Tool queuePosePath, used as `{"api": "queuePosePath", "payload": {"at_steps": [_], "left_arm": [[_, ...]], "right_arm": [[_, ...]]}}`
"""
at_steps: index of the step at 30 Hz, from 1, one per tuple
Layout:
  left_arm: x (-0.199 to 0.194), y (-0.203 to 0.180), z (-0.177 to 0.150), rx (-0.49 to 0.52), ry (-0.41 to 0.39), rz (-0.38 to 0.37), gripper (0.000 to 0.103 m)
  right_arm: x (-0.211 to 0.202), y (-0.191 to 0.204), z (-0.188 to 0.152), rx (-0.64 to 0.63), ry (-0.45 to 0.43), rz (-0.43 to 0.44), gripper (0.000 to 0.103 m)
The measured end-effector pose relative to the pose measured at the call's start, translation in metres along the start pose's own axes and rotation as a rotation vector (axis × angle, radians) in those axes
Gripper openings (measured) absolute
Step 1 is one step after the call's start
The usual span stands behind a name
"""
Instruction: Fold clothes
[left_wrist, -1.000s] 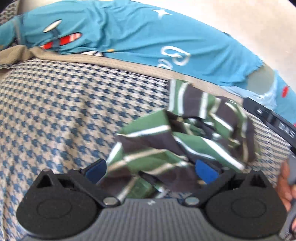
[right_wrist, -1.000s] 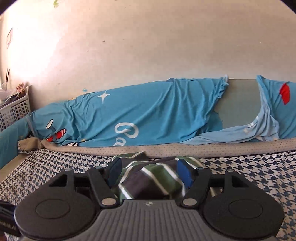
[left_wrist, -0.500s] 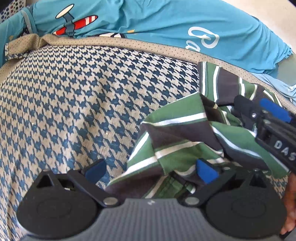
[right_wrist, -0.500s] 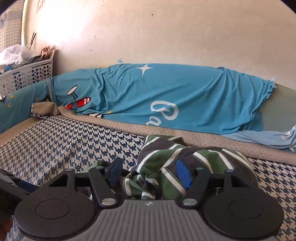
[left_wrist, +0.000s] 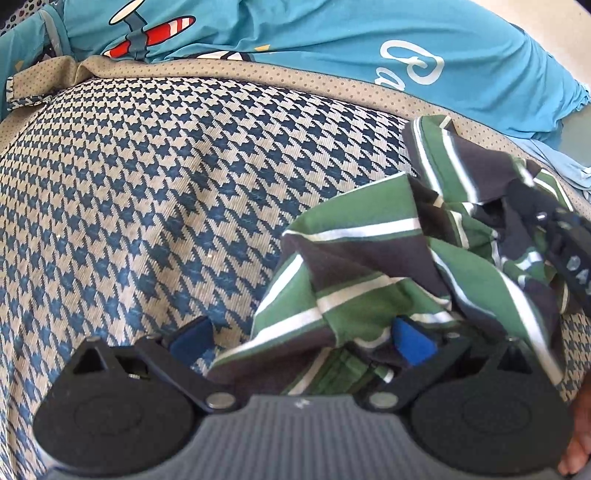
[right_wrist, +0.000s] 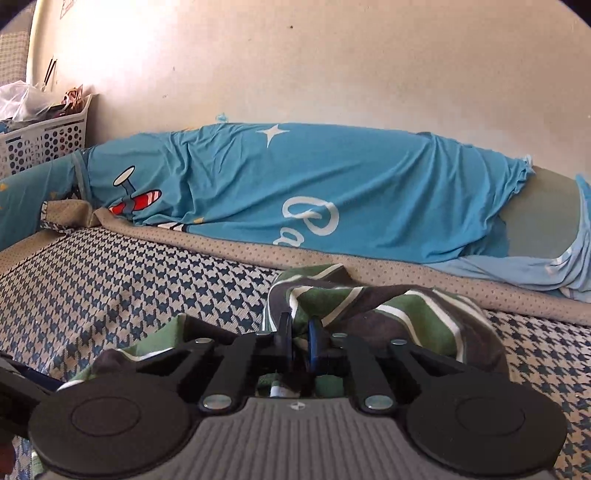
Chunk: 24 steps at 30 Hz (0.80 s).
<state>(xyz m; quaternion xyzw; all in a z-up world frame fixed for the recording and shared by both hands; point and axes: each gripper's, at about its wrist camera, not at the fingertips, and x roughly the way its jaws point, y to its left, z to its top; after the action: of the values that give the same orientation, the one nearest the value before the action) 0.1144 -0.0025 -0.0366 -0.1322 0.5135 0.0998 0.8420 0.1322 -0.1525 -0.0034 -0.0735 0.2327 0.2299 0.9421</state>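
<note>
A crumpled green, dark grey and white striped garment (left_wrist: 388, 273) lies on the houndstooth bed cover (left_wrist: 166, 192). My left gripper (left_wrist: 299, 339) is open, low over the garment's near edge, with cloth lying between its blue pads and over the right one. My right gripper (right_wrist: 298, 338) is shut on a fold of the striped garment (right_wrist: 388, 314). The right gripper also shows at the right edge of the left wrist view (left_wrist: 565, 243), over the far side of the garment.
A long bolster in a blue cover with an aeroplane print (right_wrist: 295, 192) lies along the wall behind the bed cover. A white perforated basket (right_wrist: 40, 140) stands at the far left. The houndstooth cover stretches to the left of the garment.
My right gripper has closed from open onto a fold of the striped garment. The left gripper has stayed open and moved slightly closer over the garment's near edge.
</note>
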Motion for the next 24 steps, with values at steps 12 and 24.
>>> {"api": "queuePosePath", "payload": {"at_steps": [12, 24], "left_arm": [[-0.013, -0.001, -0.006, 0.023, -0.015, 0.028, 0.103], [-0.043, -0.001, -0.01, 0.075, -0.064, 0.017, 0.103]], "right_arm": [[-0.077, -0.042, 0.013, 0.075, -0.064, -0.185, 0.009], [-0.15, -0.07, -0.032, 0.08, 0.046, -0.263, 0.009]]}}
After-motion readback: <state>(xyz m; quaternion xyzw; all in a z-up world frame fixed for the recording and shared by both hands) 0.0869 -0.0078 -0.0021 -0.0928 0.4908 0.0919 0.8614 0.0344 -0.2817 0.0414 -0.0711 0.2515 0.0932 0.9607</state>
